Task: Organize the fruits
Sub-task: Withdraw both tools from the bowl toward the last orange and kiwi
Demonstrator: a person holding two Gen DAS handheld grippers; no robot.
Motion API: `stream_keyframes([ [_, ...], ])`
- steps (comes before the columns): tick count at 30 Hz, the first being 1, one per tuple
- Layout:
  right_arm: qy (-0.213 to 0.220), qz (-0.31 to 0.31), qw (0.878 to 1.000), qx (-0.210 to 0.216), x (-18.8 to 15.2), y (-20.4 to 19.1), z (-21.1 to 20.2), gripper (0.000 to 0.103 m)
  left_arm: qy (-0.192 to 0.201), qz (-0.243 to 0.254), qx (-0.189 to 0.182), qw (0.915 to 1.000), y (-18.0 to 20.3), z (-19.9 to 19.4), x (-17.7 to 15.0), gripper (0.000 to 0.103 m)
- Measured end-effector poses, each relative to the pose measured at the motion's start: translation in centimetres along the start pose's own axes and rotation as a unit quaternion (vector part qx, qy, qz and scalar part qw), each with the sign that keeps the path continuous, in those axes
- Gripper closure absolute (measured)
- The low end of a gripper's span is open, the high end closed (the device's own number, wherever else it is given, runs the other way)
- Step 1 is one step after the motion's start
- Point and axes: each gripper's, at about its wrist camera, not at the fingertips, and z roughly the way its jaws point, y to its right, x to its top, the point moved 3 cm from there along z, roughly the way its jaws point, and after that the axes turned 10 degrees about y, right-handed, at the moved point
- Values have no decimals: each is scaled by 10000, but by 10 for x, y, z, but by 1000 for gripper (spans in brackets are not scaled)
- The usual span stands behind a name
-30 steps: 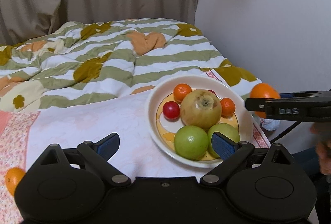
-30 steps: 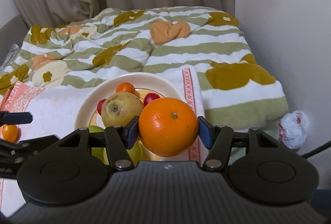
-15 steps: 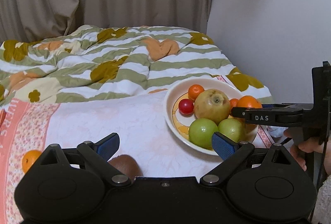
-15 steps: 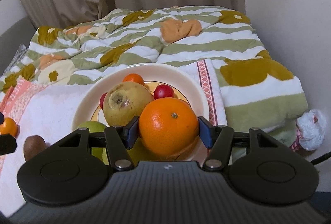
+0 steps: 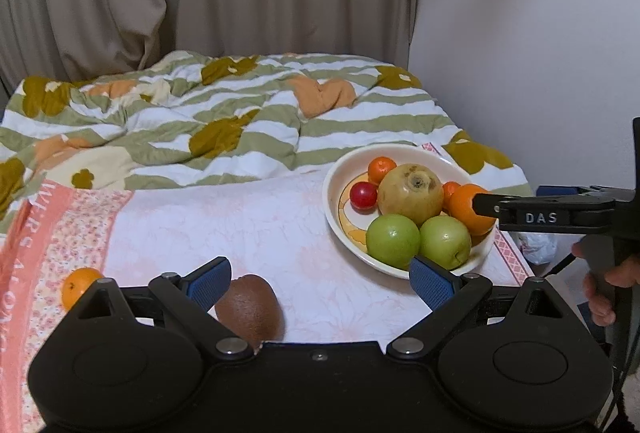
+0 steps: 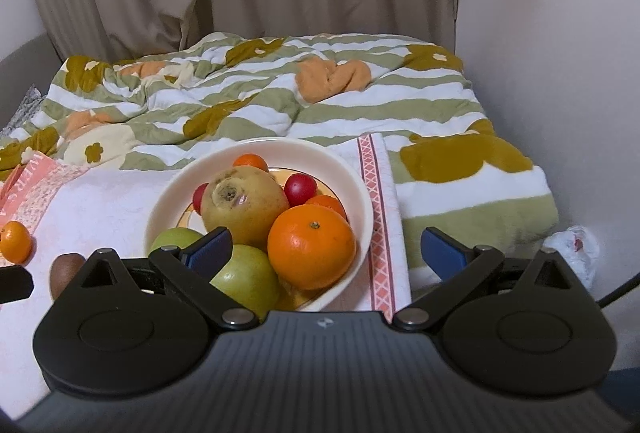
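Note:
A cream bowl (image 6: 356,181) (image 5: 334,209) on the white cloth holds a large yellow-brown fruit (image 6: 244,207), two green apples (image 5: 394,236), small red fruits (image 6: 300,188), small oranges and a big orange (image 6: 311,247) (image 5: 466,207). The big orange rests in the bowl. My right gripper (image 6: 324,251) is opening wide above it, and its blue pads stand clear of the fruit. My left gripper (image 5: 320,279) is open, with a brown kiwi (image 5: 250,303) (image 6: 66,271) lying on the cloth by its left finger. A small orange (image 5: 78,287) (image 6: 15,245) lies further left.
A striped flowered quilt (image 5: 240,121) covers the bed behind the cloth. A pink-patterned cloth edge (image 5: 56,217) runs along the left. A wall (image 6: 560,53) stands close on the right, with a crumpled white bag (image 6: 574,251) below it. Curtains hang behind. A hand (image 5: 604,289) grips the right tool.
The right gripper moved over the bowl, opened and let go of the big orange, which now sits in the bowl. The left gripper drew back leftward, bringing the kiwi into view.

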Motion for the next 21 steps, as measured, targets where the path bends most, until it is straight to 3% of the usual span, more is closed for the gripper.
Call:
stream_keyframes([
  [13, 294, -64, 9995, 41, 19, -19, -97, 0, 668, -143, 185, 9975, 6, -88, 6, 4],
  [21, 392, -261, 9986, 258, 27, -44, -148, 0, 977, -155, 839, 9916, -28, -144, 7, 0],
])
